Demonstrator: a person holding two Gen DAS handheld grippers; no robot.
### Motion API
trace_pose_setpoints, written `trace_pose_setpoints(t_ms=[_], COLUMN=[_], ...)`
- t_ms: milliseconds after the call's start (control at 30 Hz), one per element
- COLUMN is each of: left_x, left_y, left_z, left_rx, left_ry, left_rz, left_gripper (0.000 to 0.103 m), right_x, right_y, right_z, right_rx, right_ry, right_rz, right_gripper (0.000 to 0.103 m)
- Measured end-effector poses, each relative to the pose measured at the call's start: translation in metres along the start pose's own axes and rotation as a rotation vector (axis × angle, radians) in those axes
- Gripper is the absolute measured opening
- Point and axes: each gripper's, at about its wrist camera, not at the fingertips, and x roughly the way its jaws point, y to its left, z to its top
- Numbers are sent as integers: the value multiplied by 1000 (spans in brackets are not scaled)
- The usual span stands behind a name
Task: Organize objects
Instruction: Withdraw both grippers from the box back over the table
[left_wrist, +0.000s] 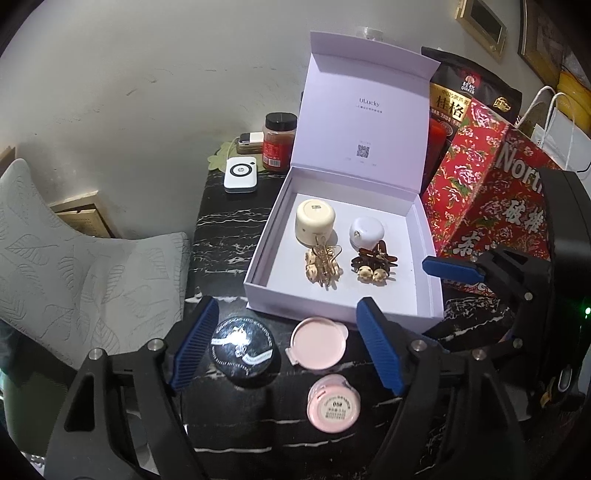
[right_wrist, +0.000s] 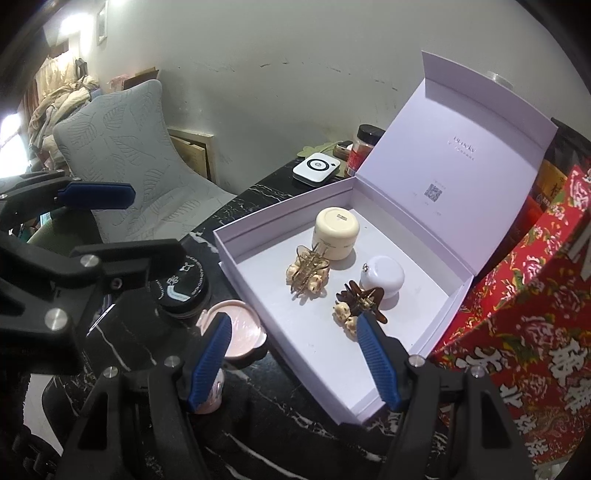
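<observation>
Jaws, left gripper (left_wrist: 286, 347): I see them parted, gripping nothing.
Jaws, right gripper (right_wrist: 295, 354): parted, empty.
Open box (left_wrist: 255, 258): two jars, two hair clips inside.
Black tin (left_wrist: 242, 349), pink lid (left_wrist: 318, 343): just before box.

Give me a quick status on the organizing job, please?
Left hand-held gripper and right hand-held gripper open, empty. Four items in white box; black jar, two pink compacts outside. Nothing blocking.

A scuffed off-white wall (left_wrist: 166, 74) rises beyond the jaws. Left of them stands a grey leaf-patterned chair (left_wrist: 74, 266). Under them runs the black white-veined surface (left_wrist: 221, 229). Far left, bright light (right_wrist: 9, 125), perhaps a window, glares beside heaped fabric (right_wrist: 62, 96)
</observation>
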Motion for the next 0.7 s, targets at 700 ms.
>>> trace_pose_setpoints(t_ms=[700], left_x=[-47], left_y=[-11], left_z=[-33], left_rx=[-28], left_ry=[-53], left_rz=[59], left_gripper=[87], right_x=[-43], right_y=[10], right_z=[-27], right_rx=[-1], right_ry=[-48], right_rz=[12], right_gripper=[75])
